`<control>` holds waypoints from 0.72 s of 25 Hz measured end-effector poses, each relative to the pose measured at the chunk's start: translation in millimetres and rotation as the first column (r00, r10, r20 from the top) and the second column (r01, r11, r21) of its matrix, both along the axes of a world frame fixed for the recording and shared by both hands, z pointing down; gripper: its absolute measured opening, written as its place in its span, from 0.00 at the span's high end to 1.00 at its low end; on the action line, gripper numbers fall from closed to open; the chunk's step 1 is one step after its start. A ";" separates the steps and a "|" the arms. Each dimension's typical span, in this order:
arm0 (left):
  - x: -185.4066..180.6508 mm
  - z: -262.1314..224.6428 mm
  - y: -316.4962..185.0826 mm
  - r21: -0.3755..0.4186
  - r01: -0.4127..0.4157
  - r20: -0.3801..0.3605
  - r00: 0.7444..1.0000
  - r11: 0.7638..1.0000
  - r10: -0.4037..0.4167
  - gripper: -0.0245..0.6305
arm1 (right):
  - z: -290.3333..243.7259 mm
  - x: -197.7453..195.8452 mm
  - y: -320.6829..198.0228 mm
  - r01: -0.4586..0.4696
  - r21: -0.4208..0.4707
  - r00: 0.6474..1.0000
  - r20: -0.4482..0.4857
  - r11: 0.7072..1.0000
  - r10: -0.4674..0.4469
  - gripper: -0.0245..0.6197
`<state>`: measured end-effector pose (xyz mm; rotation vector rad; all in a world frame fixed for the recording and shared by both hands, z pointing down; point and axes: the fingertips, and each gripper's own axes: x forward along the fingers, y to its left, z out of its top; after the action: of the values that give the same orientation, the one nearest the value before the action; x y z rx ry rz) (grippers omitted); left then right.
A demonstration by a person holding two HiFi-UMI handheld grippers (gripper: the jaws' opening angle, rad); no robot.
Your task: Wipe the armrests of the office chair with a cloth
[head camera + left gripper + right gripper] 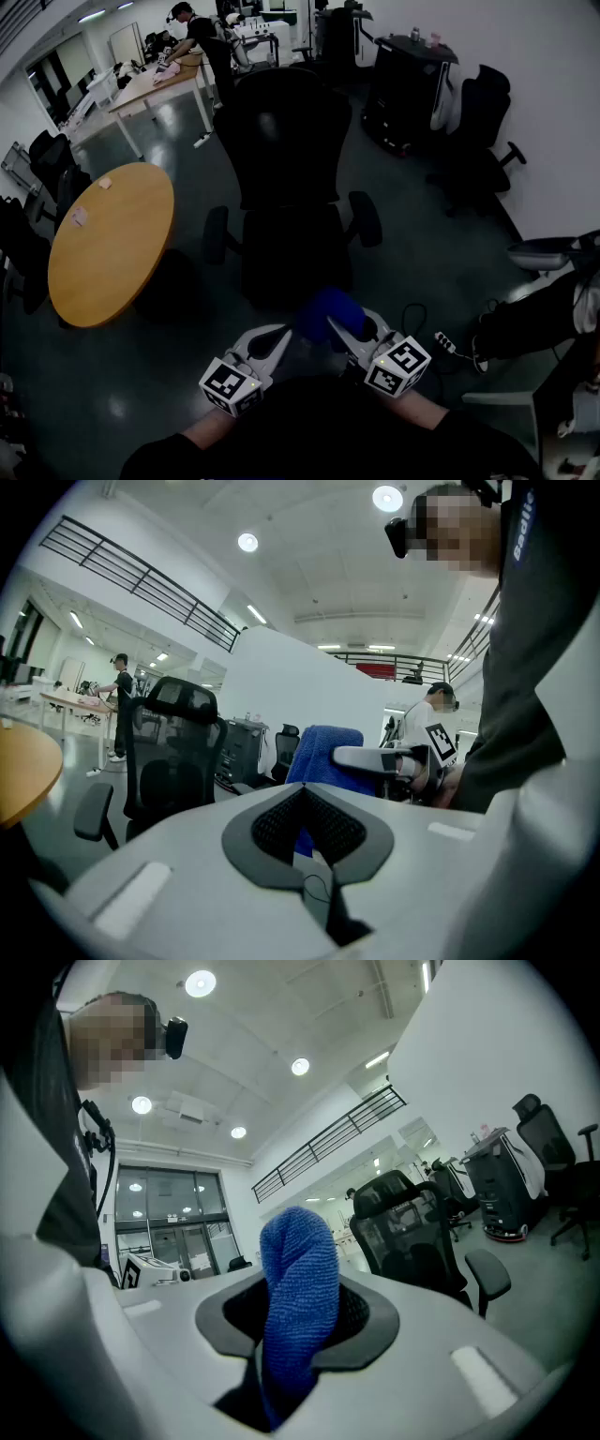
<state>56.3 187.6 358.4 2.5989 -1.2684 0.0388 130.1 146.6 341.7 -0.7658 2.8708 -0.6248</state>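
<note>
A black office chair (286, 187) stands ahead of me, facing me, with its armrests at left (217, 234) and right (365, 217). My right gripper (339, 325) is shut on a blue cloth (326, 312), held low in front of the seat and clear of both armrests. In the right gripper view the cloth (298, 1269) sticks up between the jaws, with the chair (412, 1232) beyond. My left gripper (281, 339) is just left of it, shut and holding nothing. The left gripper view shows the cloth (323, 752) and the chair (173, 752).
A round wooden table (108, 244) stands to the left of the chair. Other black chairs (478, 141) and a black cabinet (408, 84) line the right wall. A power strip (445, 345) lies on the floor at right. A person (202, 42) stands at a far desk.
</note>
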 end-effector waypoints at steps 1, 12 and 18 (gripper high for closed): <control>1.4 1.4 -1.5 -0.001 -0.001 0.001 1.000 1.000 0.001 0.94 | 1.3 1.3 -1.6 0.000 -0.002 1.000 0.001 1.000 0.000 0.78; 16.9 2.9 -12.4 -0.014 -0.003 0.014 1.000 1.000 0.003 0.94 | 1.9 15.2 -11.5 0.009 -0.012 0.999 0.040 1.000 -0.009 0.78; 34.0 4.8 -25.0 -0.035 -0.018 0.026 0.999 0.999 0.019 0.94 | -2.9 33.3 -24.3 0.005 -0.009 0.996 0.084 1.000 -0.004 0.78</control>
<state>90.4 162.6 363.2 2.5888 -1.2410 0.0984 163.4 122.3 338.8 -0.7171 2.7959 -0.6552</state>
